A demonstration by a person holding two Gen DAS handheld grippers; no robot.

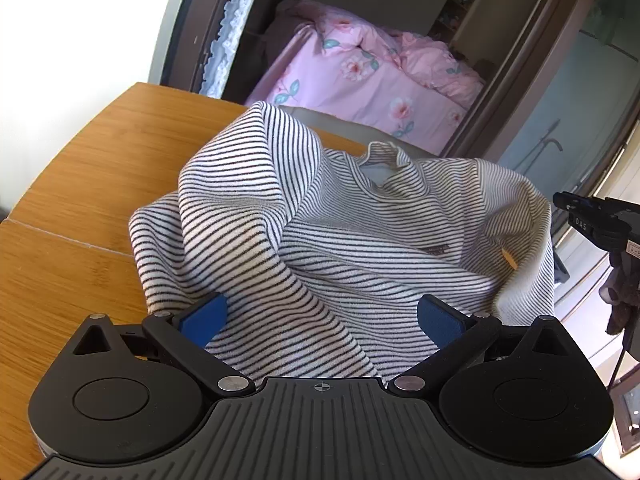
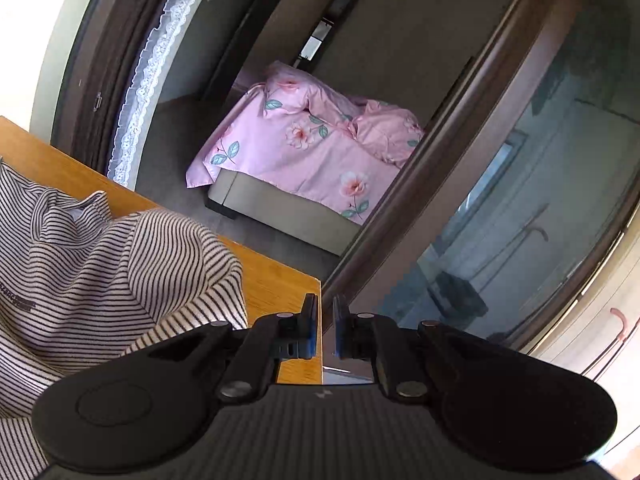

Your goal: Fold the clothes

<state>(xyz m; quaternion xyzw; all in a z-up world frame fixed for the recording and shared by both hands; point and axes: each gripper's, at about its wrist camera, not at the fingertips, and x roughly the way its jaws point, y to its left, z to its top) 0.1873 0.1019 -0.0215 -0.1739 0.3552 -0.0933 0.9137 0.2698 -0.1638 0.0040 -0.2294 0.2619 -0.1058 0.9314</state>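
A black-and-white striped shirt (image 1: 320, 232) lies crumpled on the wooden table (image 1: 100, 160), collar up at the far side. My left gripper (image 1: 320, 316) is open, its blue pads (image 1: 204, 316) wide apart just above the shirt's near part, holding nothing. In the right wrist view the shirt (image 2: 100, 280) lies at the left. My right gripper (image 2: 326, 328) has its jaws nearly together with a thin gap, empty, over the table's right corner (image 2: 288, 292), to the right of the shirt. The right gripper also shows at the right edge of the left wrist view (image 1: 592, 220).
The table's far edge and right corner border a doorway to a bedroom with a pink floral bed (image 2: 312, 148). A lace curtain (image 2: 152, 72) hangs at the left. A glass sliding door (image 2: 520, 200) is to the right.
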